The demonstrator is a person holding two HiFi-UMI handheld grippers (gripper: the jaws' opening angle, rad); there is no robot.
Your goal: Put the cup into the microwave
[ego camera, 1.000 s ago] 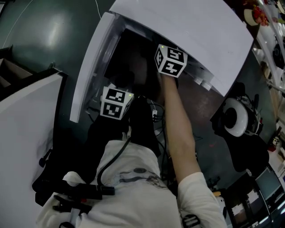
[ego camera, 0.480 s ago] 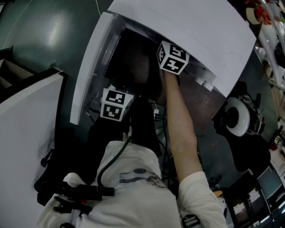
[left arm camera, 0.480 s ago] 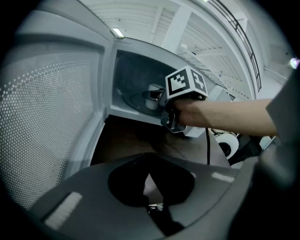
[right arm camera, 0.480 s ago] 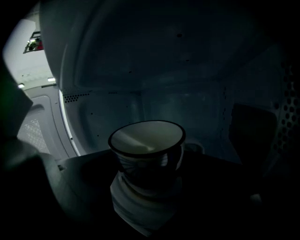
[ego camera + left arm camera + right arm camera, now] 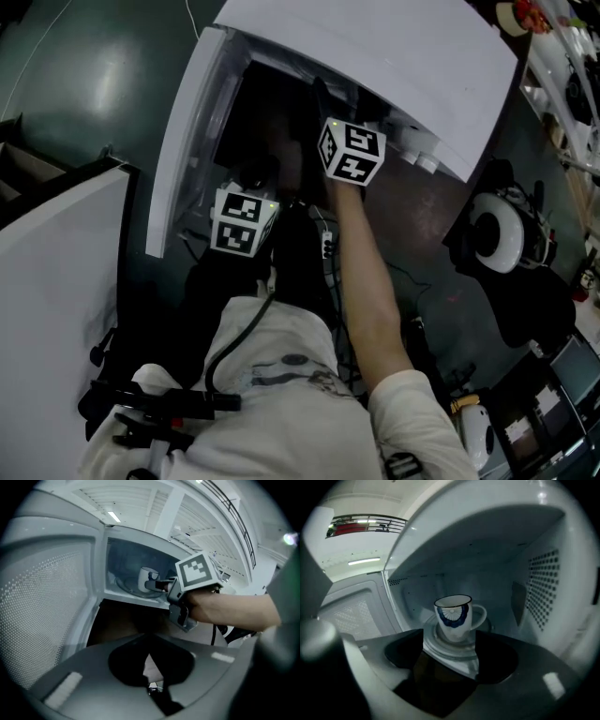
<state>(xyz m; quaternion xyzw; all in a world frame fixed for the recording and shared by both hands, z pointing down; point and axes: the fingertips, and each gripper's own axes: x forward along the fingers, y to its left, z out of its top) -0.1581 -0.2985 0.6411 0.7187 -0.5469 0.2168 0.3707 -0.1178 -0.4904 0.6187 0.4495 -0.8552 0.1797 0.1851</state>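
Note:
A white cup point(image 5: 453, 616) with a dark blue fan pattern stands upright on the glass turntable point(image 5: 436, 645) inside the open microwave point(image 5: 375, 56). My right gripper point(image 5: 451, 641) is at the cavity mouth, just short of the cup. Its jaws are closing, wide apart, and they touch nothing. From the left gripper view the cup point(image 5: 146, 579) sits just ahead of the right gripper point(image 5: 158, 586). My left gripper point(image 5: 151, 686) hangs lower, in front of the oven, with its jaws shut on nothing. In the head view, the right gripper's marker cube point(image 5: 352, 152) is at the opening. The left one point(image 5: 242, 220) is below it.
The microwave door point(image 5: 183, 141) stands swung out to the left, its perforated inner panel point(image 5: 42, 602) close beside my left gripper. The cavity's right wall point(image 5: 541, 588) has vent holes. A round white device point(image 5: 497, 242) lies at the right. A white panel point(image 5: 47, 281) borders the left.
My right gripper has drawn back out of the cavity toward the person. The cup stays on the turntable. The left gripper has hardly moved.

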